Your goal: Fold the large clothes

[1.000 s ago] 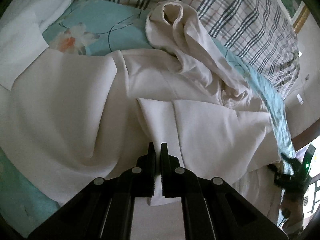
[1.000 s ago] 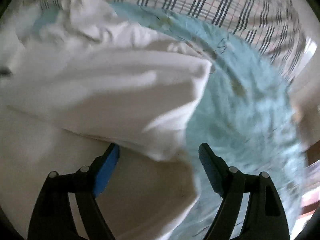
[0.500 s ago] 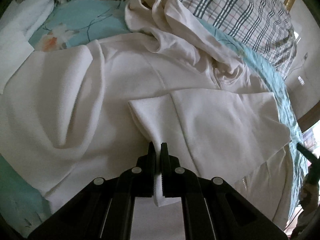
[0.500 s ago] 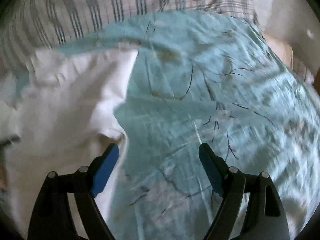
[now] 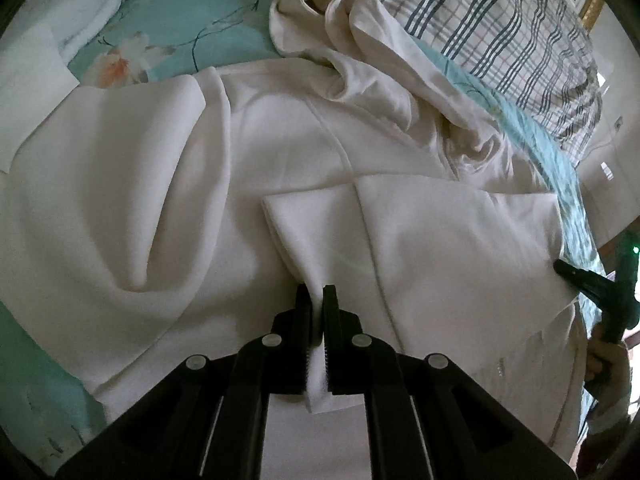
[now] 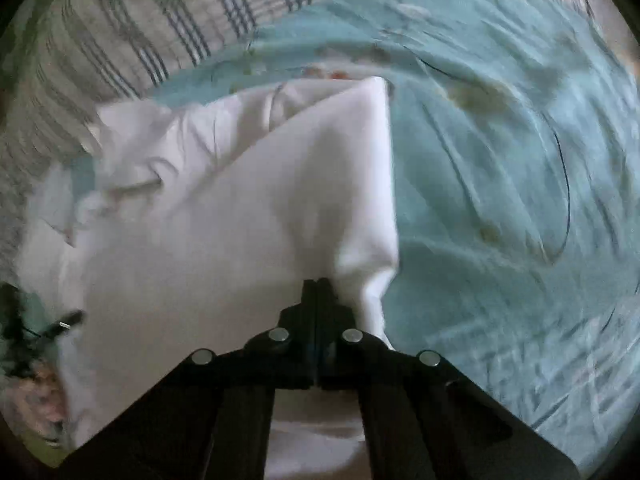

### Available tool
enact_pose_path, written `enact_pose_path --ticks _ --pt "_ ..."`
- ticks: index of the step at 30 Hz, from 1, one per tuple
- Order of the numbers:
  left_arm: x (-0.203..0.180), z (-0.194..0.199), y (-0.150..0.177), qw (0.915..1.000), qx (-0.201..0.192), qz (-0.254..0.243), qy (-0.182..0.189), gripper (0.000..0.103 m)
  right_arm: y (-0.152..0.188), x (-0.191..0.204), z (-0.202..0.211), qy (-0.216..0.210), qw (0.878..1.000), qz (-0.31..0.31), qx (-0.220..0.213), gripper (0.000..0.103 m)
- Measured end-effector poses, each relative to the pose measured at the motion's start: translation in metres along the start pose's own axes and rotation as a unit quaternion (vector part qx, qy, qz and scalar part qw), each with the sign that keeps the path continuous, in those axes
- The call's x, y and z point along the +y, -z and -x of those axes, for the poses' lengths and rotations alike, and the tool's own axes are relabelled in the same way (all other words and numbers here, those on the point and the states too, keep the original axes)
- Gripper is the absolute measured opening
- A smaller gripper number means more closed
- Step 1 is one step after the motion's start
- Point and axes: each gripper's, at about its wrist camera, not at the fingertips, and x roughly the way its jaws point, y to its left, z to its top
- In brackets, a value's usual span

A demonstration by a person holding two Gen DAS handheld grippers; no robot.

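Left gripper (image 5: 316, 300) clamps a sleeve cuff of the cream fleece hooded jacket (image 5: 248, 184). Right gripper (image 6: 318, 286) pinches its side edge; the right wrist view is motion-blurred, and the teal floral bedsheet (image 6: 500, 168) is indistinct.

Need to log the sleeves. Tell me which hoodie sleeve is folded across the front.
The sleeve pinched by the left hand-held gripper lies across the hoodie's chest; the other sleeve lies bunched along the garment's far side.

a bed's teal floral sheet (image 5: 168, 20) carries a white hoodie (image 5: 280, 152) and plaid pillow (image 5: 500, 12).
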Motion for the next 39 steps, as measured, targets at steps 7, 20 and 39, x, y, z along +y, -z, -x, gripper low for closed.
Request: enact_pose_path --ticks 7,20,39 --pt "0.013 0.026 0.015 0.9996 -0.014 0.025 -0.005 0.013 0.014 0.007 0.033 0.007 1.0 -0.021 -0.023 0.003" --pt "0.163 0.098 -0.028 0.967 -0.118 0.22 -0.051 0.07 0.057 0.091 0.056 -0.102 0.993 0.054 -0.015 0.047" --pt "0.152 0.117 -0.037 0.9506 -0.202 0.23 0.053 0.006 0.071 0.119 0.042 -0.112 0.99 0.078 0.019 0.047"
